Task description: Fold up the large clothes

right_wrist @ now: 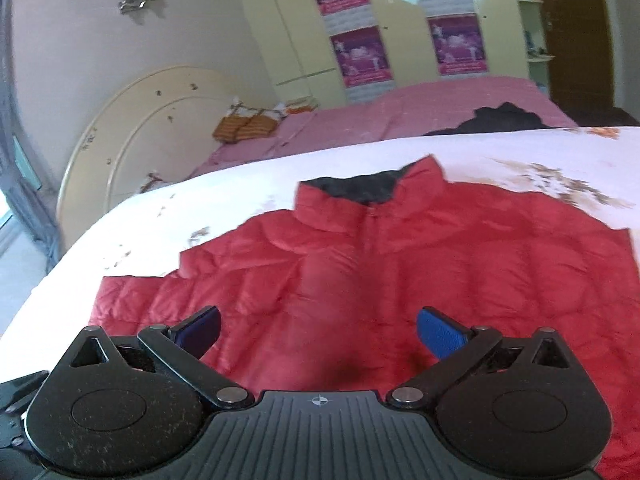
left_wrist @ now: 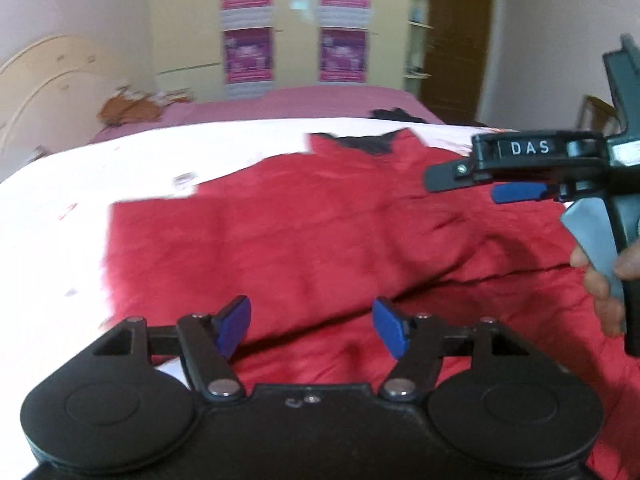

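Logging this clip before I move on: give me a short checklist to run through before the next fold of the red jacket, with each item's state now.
1. Red quilted puffer jacket lies flat on the white floral bedsheet, collar away from the cameras: ok.
2. Left gripper jaws apart, nothing between them: ok.
3. Right gripper jaws wide apart, nothing between them: ok.
4. Sleeve at the left of the right wrist view lies folded across the jacket's body: ok.
5. The other sleeve's position: cannot tell, partly out of view.
6. Black garment behind lies apart from the jacket: ok.
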`<action>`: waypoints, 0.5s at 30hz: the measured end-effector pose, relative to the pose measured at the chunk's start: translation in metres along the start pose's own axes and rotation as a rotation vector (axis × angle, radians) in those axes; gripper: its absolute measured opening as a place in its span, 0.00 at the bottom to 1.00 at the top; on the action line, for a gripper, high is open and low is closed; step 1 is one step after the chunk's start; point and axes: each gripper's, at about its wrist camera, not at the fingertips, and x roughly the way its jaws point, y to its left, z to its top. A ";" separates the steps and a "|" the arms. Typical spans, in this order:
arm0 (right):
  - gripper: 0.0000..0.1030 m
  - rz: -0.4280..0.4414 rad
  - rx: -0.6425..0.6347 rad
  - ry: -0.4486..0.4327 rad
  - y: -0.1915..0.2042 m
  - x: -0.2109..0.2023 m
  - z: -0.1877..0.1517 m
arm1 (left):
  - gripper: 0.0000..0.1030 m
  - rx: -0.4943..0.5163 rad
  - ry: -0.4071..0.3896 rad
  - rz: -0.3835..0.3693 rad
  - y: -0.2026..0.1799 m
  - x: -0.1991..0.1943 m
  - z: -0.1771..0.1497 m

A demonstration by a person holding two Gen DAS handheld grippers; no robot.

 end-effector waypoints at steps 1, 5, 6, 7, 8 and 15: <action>1.00 -0.012 -0.012 0.022 0.003 0.007 0.000 | 0.64 -0.011 0.005 0.020 0.006 -0.003 -0.004; 1.00 -0.135 -0.043 0.058 0.002 0.025 -0.006 | 0.64 -0.050 0.043 0.089 0.027 -0.016 -0.022; 1.00 -0.174 -0.042 0.043 -0.001 0.025 -0.008 | 0.64 -0.064 0.054 0.103 0.031 -0.015 -0.024; 1.00 -0.178 -0.027 0.043 -0.006 0.027 -0.008 | 0.64 -0.081 0.062 0.113 0.034 -0.013 -0.026; 1.00 -0.152 -0.001 0.063 -0.010 0.030 -0.009 | 0.64 -0.096 0.067 0.120 0.037 -0.009 -0.027; 0.24 -0.027 0.013 0.108 -0.008 0.033 -0.004 | 0.62 -0.113 0.052 0.161 0.038 0.019 -0.018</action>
